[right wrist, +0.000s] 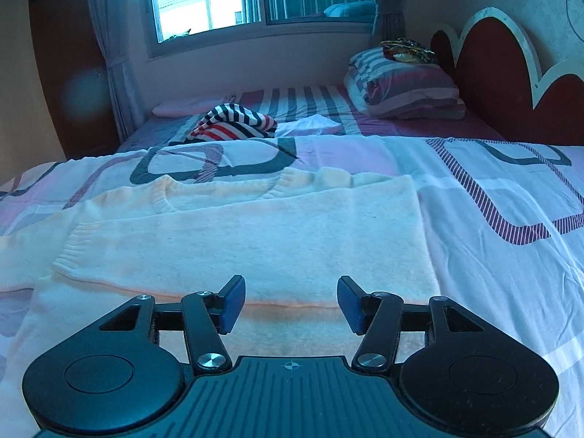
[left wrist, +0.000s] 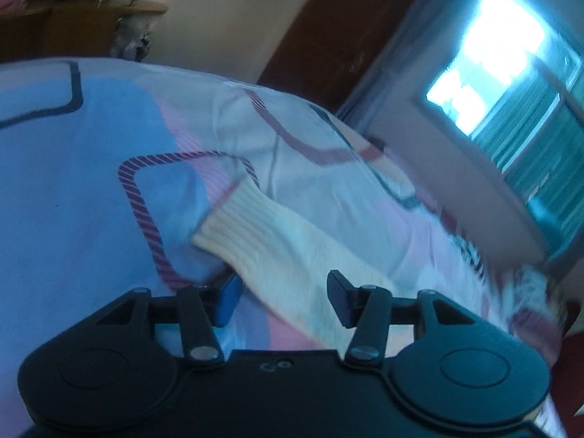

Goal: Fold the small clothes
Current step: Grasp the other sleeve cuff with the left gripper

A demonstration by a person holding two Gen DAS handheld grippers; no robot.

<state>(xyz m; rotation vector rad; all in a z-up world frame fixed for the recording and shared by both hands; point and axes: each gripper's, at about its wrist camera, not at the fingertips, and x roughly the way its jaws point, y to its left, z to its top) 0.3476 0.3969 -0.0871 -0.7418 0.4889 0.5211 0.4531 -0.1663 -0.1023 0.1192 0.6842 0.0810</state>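
Left gripper (left wrist: 284, 301) wide open, empty, over cream sweater (right wrist: 255, 233) sleeve (left wrist: 262, 219); right gripper (right wrist: 291, 304) likewise, above hem.

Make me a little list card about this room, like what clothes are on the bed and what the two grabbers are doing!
place: a bed with a patterned bedspread
main garment: cream knit sweater, lying flat, one sleeve already folded across its body
other sleeve: stretched out on the bedspread, cuff at its far end
left gripper: open, over that sleeve, holding nothing
right gripper: open, above the sweater's near edge, holding nothing
other clothes: striped garment bunched farther back
also on bed: striped pillow near the headboard
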